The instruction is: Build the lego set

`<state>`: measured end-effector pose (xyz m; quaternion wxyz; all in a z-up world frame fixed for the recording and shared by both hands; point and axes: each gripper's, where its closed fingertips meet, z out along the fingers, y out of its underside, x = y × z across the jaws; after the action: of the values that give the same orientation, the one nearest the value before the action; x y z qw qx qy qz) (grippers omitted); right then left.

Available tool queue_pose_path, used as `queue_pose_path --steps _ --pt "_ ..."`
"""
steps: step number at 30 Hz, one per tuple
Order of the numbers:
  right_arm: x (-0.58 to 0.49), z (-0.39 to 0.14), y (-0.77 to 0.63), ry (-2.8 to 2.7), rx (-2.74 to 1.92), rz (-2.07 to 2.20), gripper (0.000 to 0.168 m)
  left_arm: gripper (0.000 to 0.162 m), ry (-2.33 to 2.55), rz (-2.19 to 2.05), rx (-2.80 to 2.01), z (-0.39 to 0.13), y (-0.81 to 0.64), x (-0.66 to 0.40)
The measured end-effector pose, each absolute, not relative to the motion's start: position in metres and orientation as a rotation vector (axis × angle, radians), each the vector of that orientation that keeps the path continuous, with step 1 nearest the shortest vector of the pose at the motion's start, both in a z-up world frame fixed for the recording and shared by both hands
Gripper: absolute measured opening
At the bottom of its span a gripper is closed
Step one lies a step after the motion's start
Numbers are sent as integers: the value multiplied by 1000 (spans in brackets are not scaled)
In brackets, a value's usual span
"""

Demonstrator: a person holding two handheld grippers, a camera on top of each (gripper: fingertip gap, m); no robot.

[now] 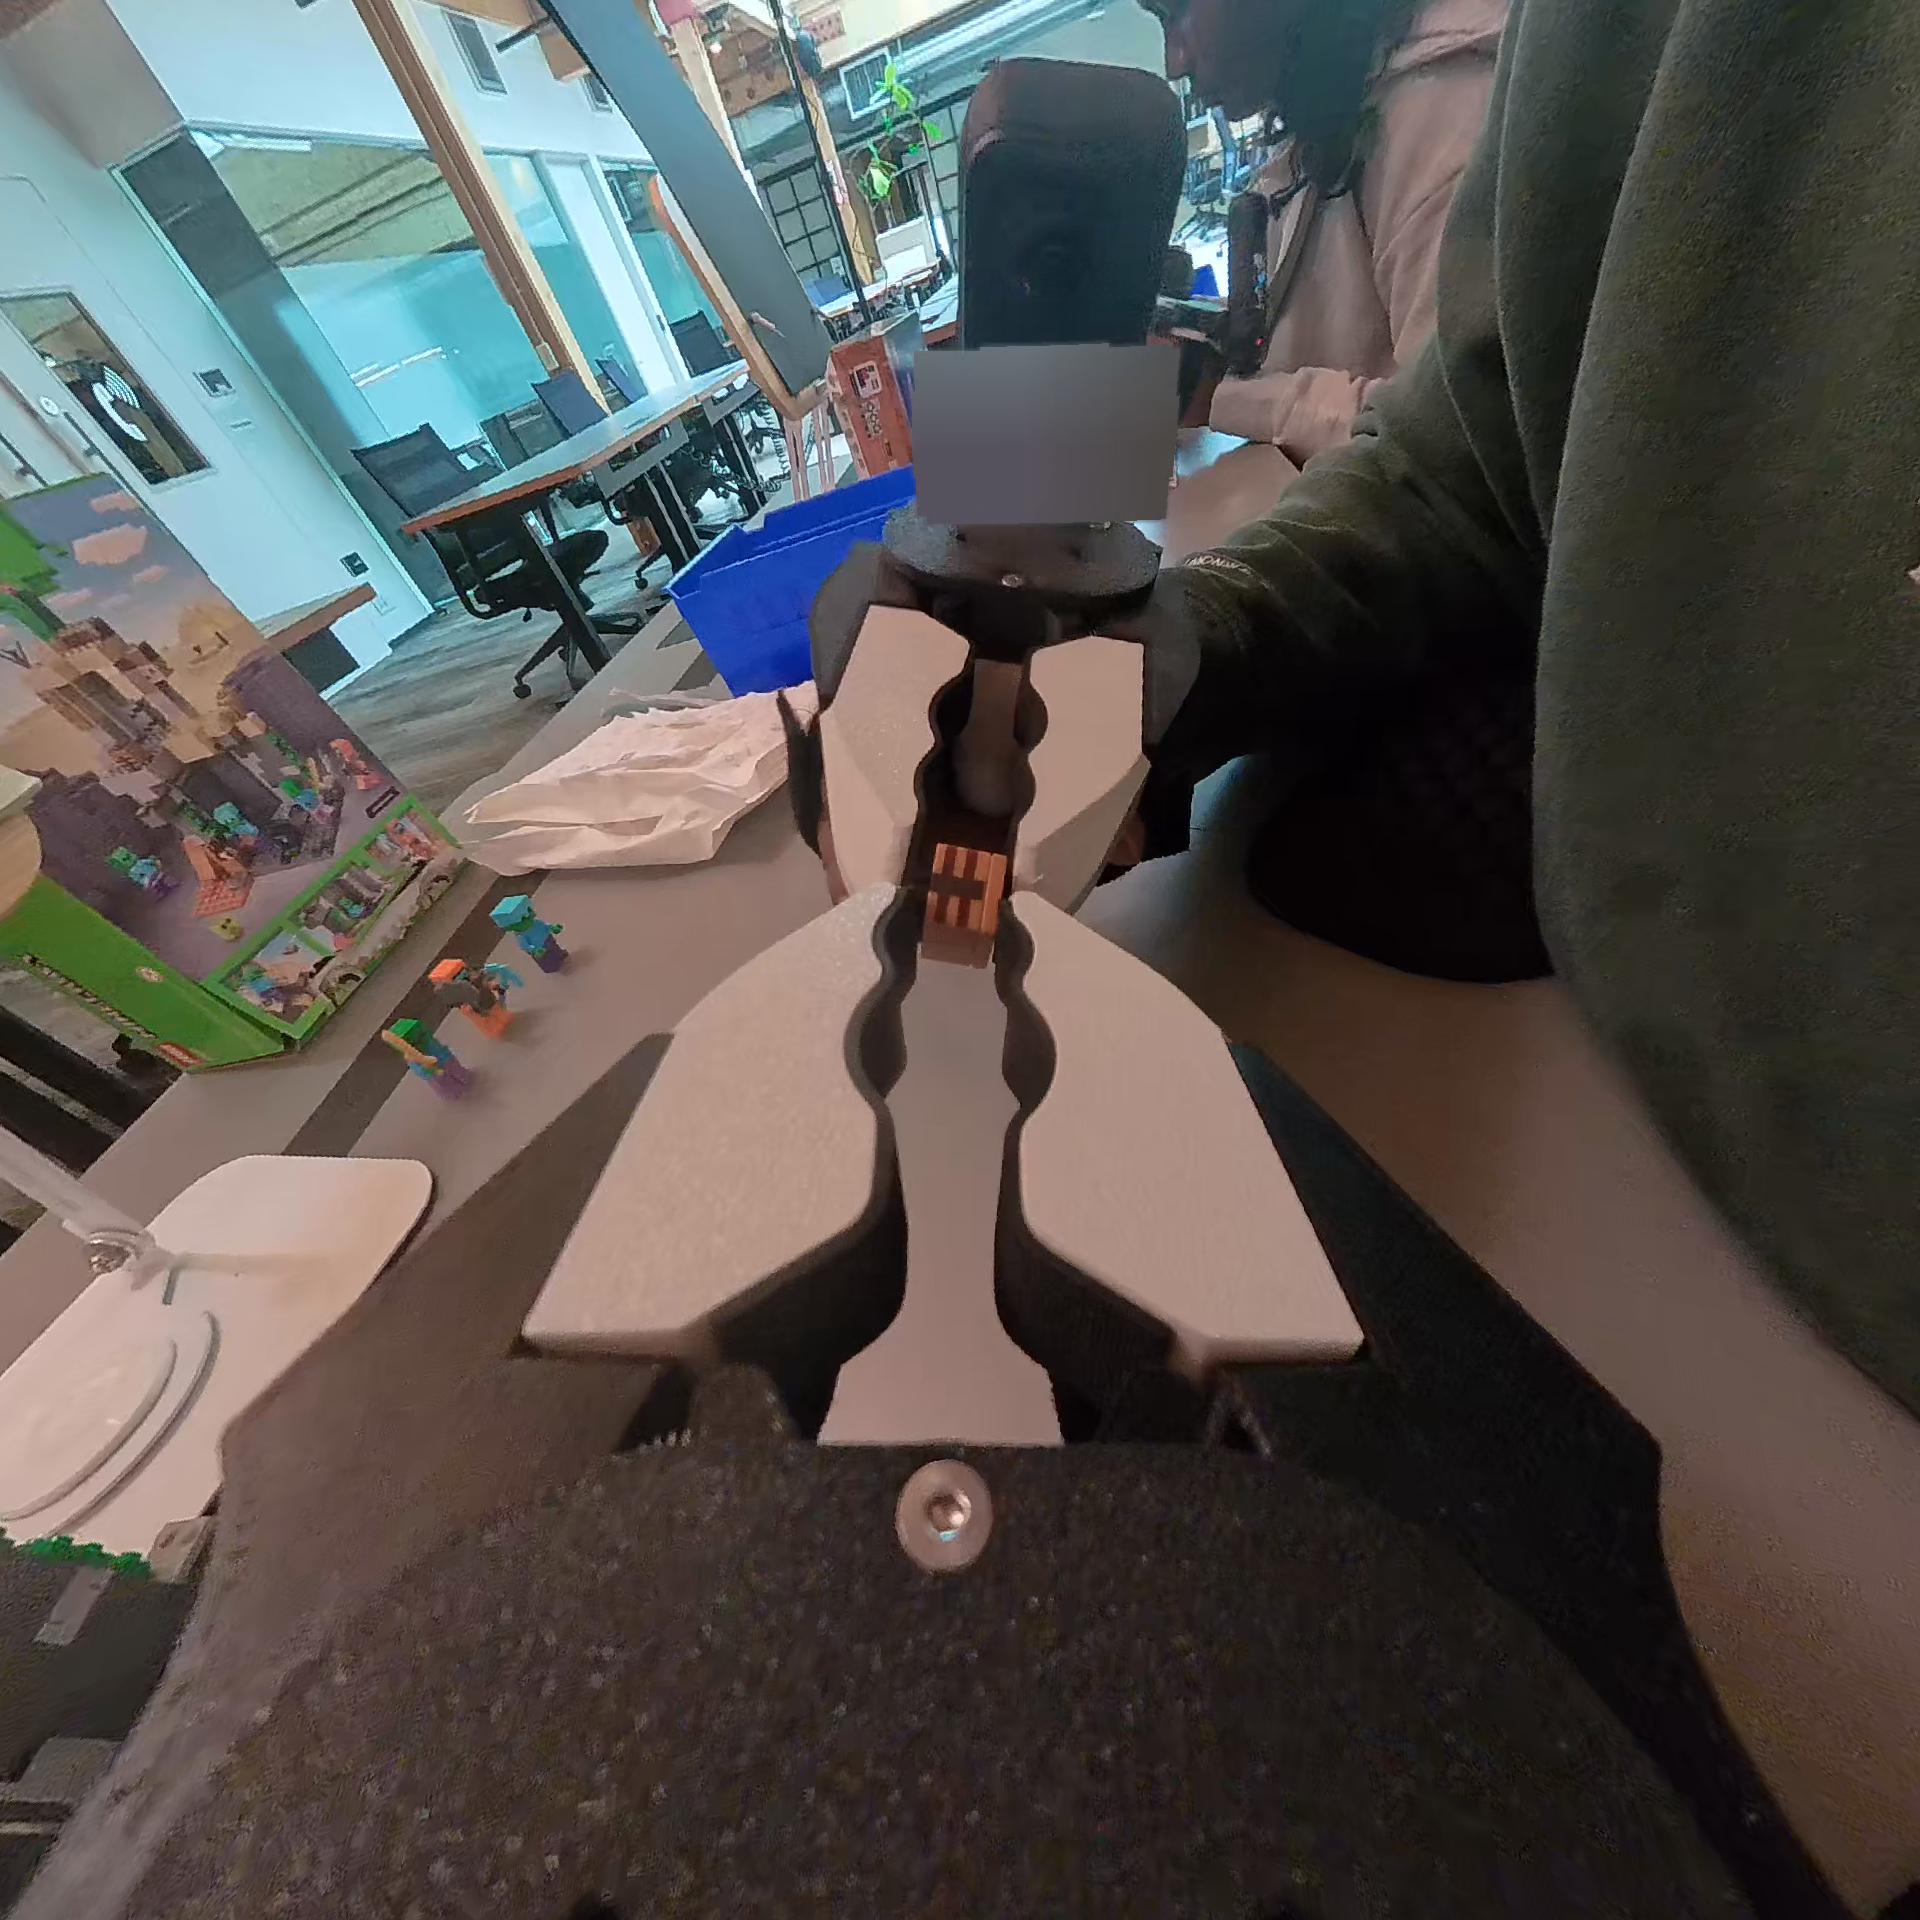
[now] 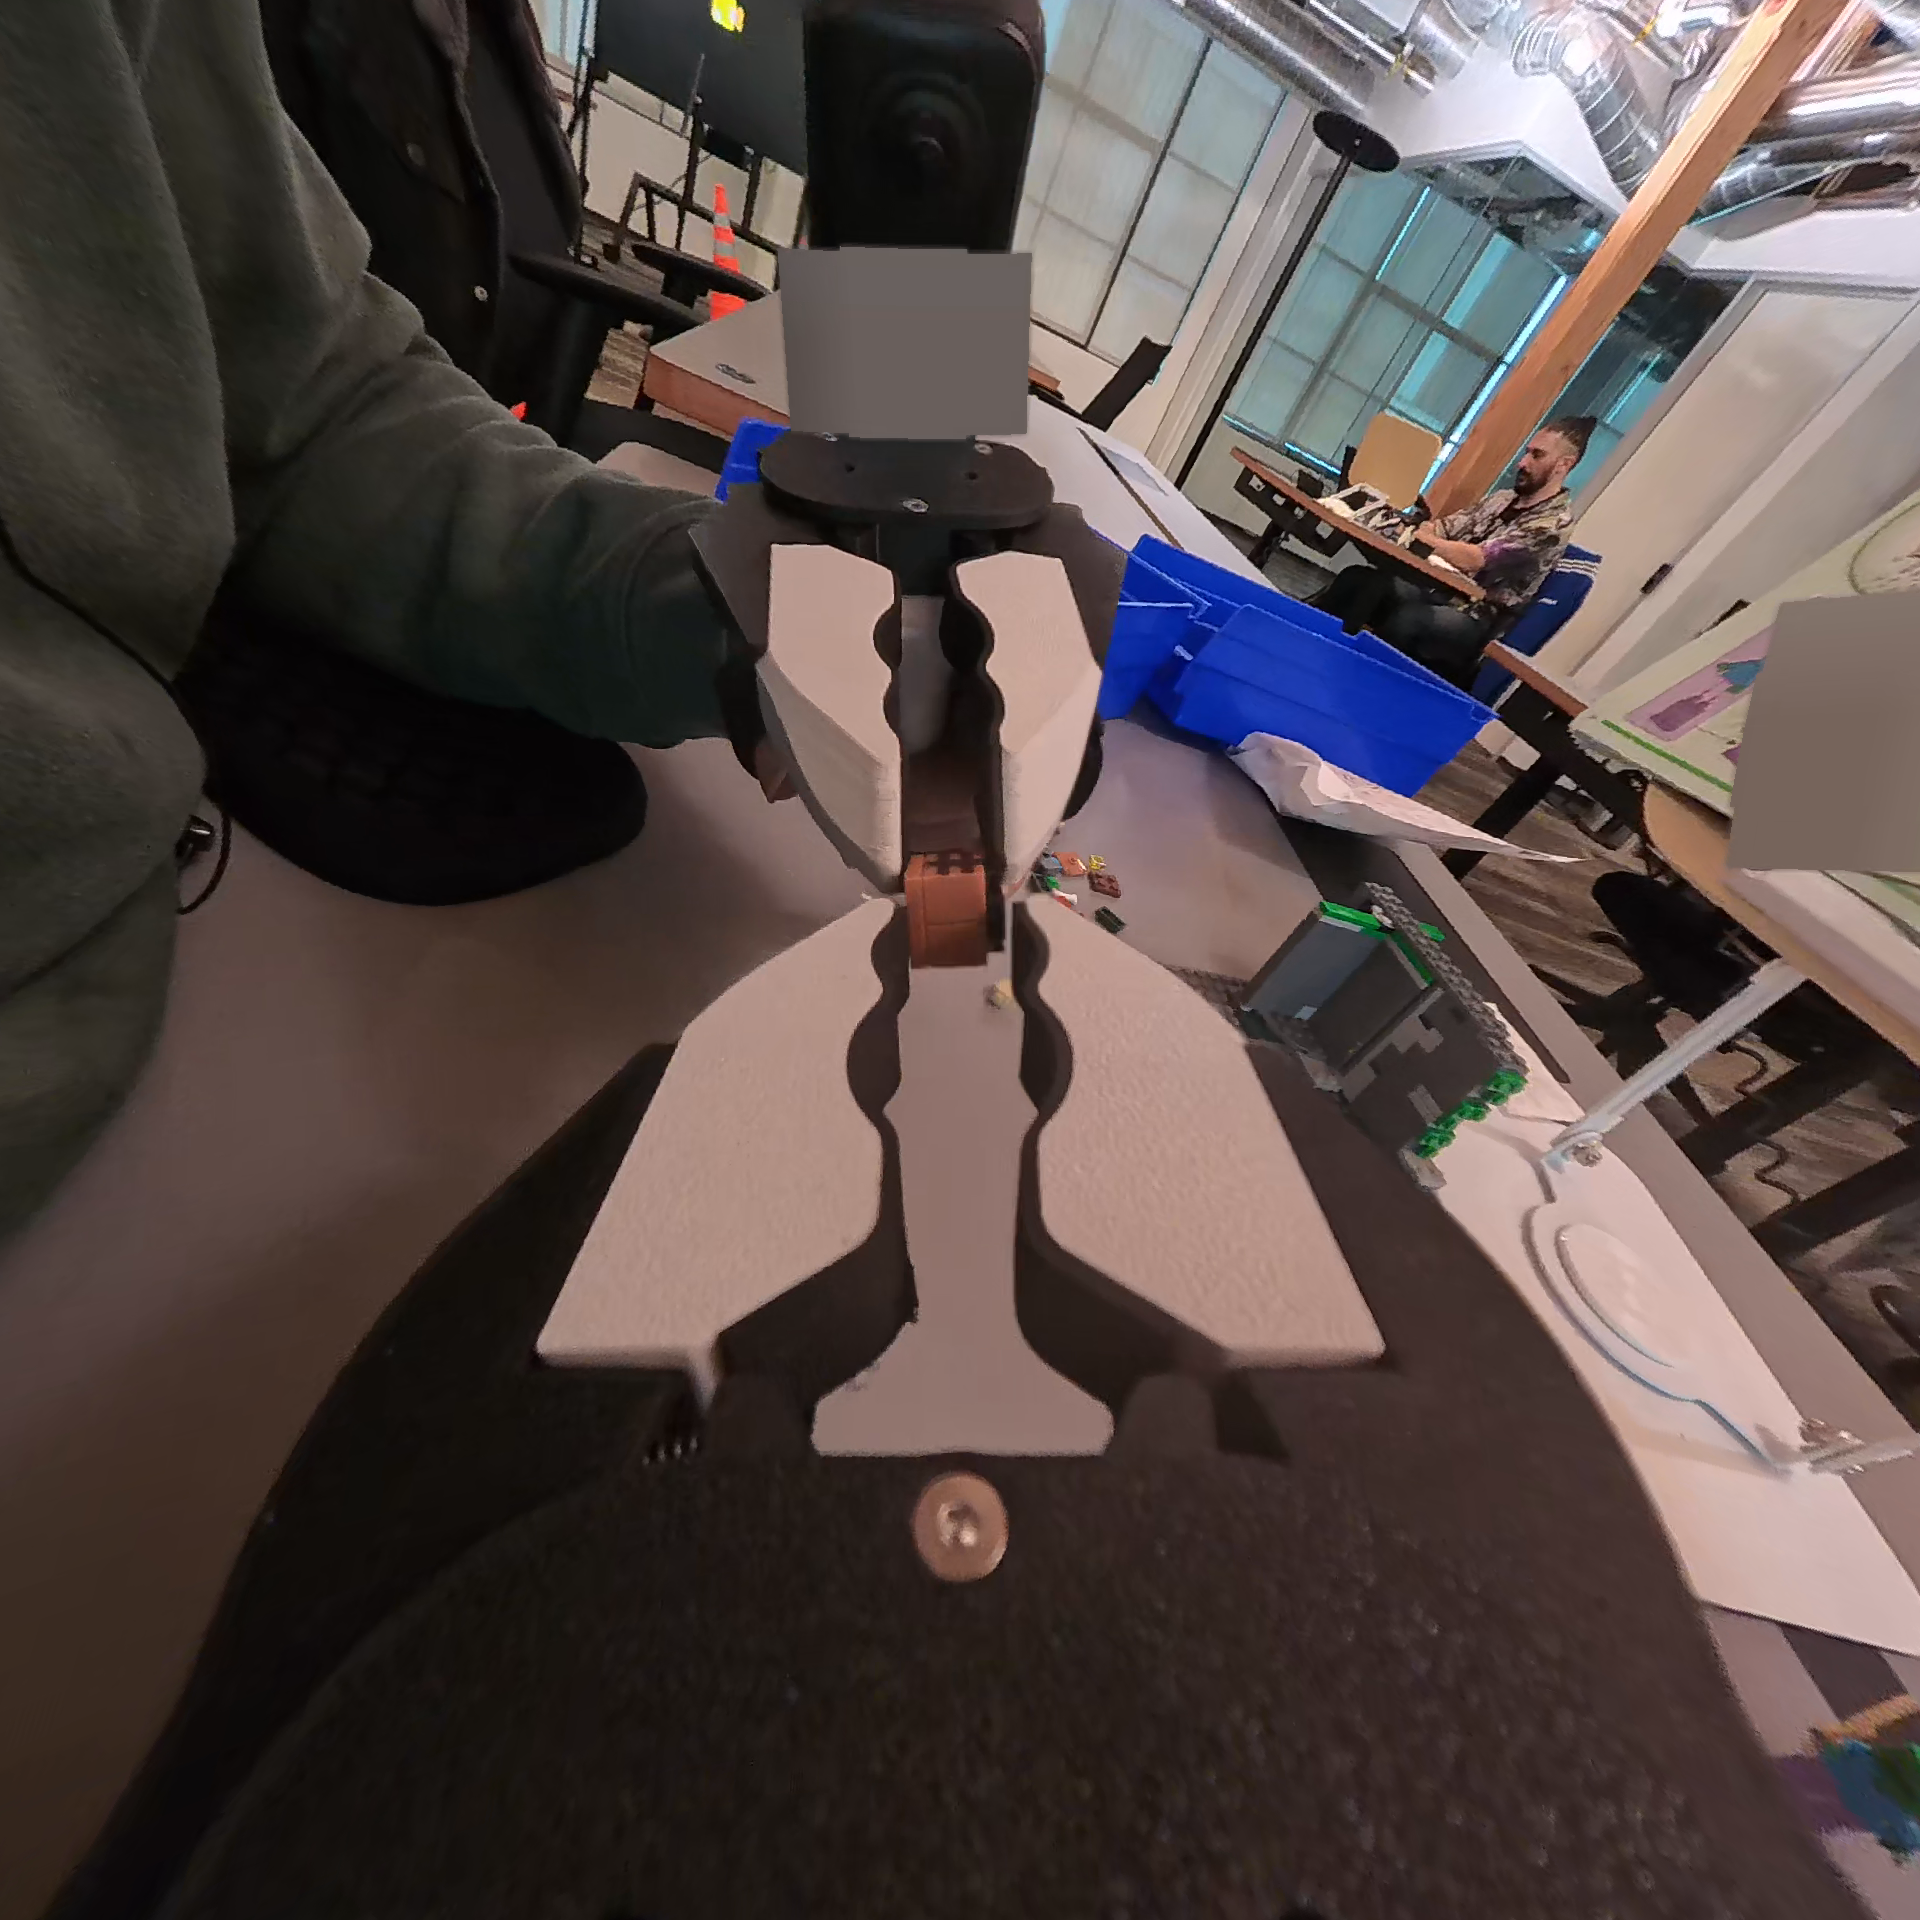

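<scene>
A small brown lego block with an orange striped face is held above the grey table, between the tips of both grippers, which meet nose to nose. My left gripper is shut on the block from the near side. The right gripper's white fingers close on it from the far side. In the right wrist view the same brown block sits at my right gripper's tips, with the left gripper's fingers opposite. A partly built grey and green lego structure stands on the table to the right.
A lego set box and three minifigures stand at the left. A white paper bag, blue bins, loose bricks and a white stand base lie on the table. A person's green sleeve is close behind the grippers. Both grippers' tips are close together, under 4 cm apart.
</scene>
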<state>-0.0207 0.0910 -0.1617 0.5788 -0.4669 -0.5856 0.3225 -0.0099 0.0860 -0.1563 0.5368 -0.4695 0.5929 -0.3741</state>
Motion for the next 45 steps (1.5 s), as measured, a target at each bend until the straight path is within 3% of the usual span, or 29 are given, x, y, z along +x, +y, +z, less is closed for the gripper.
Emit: queue_pose_path --steps 10,14,19,24,37,45 --pt "-18 -167 100 -1328 -1227 893 16 15 1332 -999 -1186 -159 94 -10" --pt "-19 -173 101 -1208 -1501 1357 16 26 1306 -1007 -1234 -167 104 -12" --pt "-12 -176 97 -1022 -1668 1907 16 26 1446 -813 -1179 -180 98 -10" --pt "-12 -170 87 -952 -1630 2152 16 23 1510 -533 -1069 -182 98 -2" --pt "-10 -152 92 -780 -1482 2337 16 19 1430 -128 -863 -159 101 3" --pt "-5 -146 82 -950 -1318 2175 16 17 1422 9 -745 -150 92 6"
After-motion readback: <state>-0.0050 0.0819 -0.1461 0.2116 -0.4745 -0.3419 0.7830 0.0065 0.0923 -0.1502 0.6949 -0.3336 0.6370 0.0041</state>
